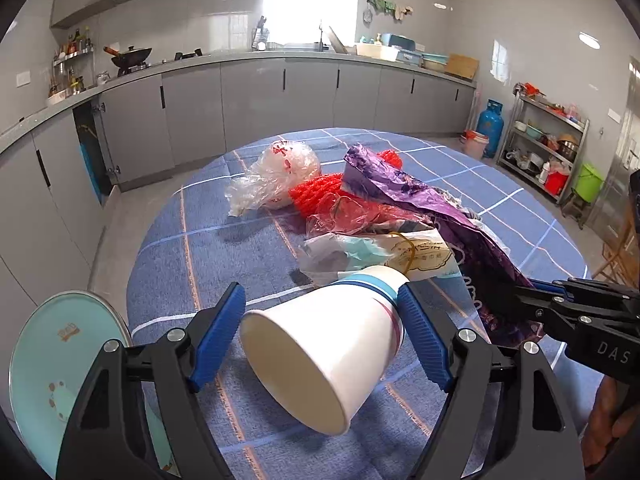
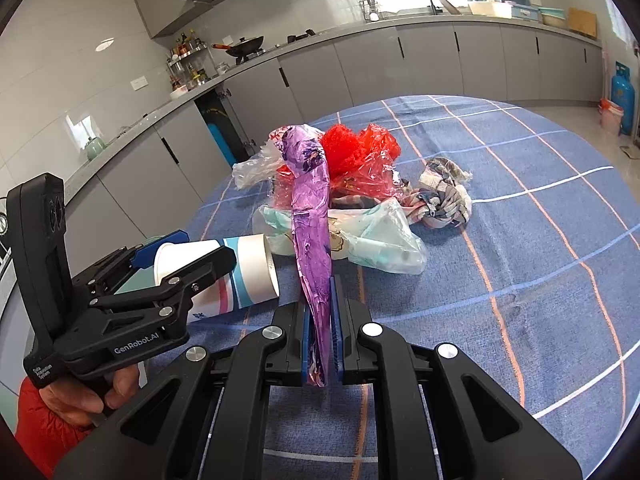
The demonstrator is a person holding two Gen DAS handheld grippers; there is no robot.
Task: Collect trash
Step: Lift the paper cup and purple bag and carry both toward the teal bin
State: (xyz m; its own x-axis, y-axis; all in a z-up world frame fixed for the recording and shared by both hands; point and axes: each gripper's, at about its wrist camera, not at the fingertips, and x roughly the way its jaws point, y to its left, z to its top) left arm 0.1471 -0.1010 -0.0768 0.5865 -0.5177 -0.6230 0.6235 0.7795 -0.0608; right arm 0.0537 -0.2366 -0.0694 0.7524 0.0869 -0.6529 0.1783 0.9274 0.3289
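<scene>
Two grippers busy at once. Left gripper (image 1: 320,332) has its blue pads either side of a white paper cup (image 1: 320,356) with teal and pink bands, cup on its side, mouth toward the camera; the far pad sits against the base end, the near one just beside the rim, so it looks held, lightly. Right wrist view agrees: left gripper (image 2: 180,256) straddles the same cup (image 2: 236,272) just above the blue plaid tablecloth (image 2: 520,208). Right gripper (image 2: 322,320) is pinched narrow on a purple plastic bag (image 2: 310,224), which stretches away as a twisted strip toward the trash pile. Pile mid-table: red mesh netting (image 2: 344,146), red cellophane (image 2: 364,178), clear plastic bag (image 1: 280,176), a tissue pack wrapper (image 1: 416,254), a knotted checked cloth (image 2: 446,196). Teal bin lid (image 1: 52,368) at the table's left edge in the left wrist view, likely the drop target. Handling guess: cup is light, thin-walled, crushes easily, so squeeze gently across the body near the stiffer rim or base. Purple bag is limp, slick, near weightless; grip bunched film, not a single layer, or it slides out. Mesh may snag on neighbours when lifted.
</scene>
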